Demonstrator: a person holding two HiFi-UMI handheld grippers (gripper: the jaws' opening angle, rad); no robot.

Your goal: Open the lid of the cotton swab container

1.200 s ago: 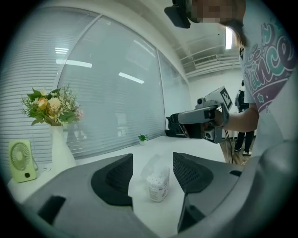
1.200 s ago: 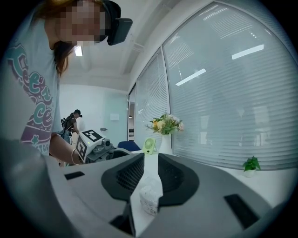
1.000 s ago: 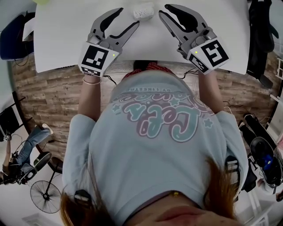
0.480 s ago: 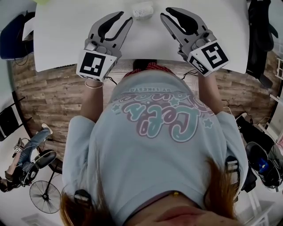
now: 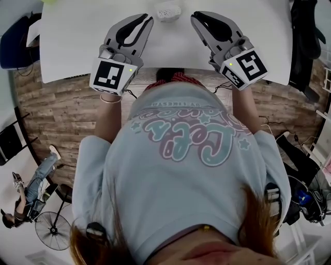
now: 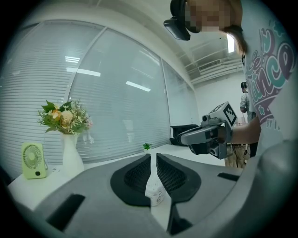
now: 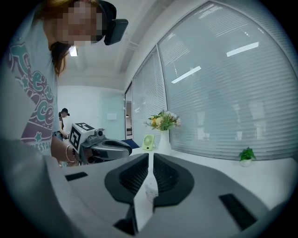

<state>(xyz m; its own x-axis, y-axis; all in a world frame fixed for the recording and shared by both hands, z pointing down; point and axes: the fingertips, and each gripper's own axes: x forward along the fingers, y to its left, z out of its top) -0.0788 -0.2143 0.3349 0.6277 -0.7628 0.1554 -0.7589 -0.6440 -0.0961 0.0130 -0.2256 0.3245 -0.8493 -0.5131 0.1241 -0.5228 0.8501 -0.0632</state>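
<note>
We find the left gripper (image 5: 148, 18) and right gripper (image 5: 194, 16) empty, their jaws just closed to slits. Both apparently aim at the cotton swab container (image 5: 168, 10) between them.

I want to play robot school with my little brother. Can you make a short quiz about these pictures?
1. True or false: the left gripper holds the cotton swab container.
2. Where does the container stand? A) on the floor B) on the white table, near the gripper tips C) on a chair
3. What stands beside the vase of flowers?
Key: 1 false: the left gripper and right gripper have just been closing their jaws, nothing between them. 2 B. 3 a small green fan.
</note>
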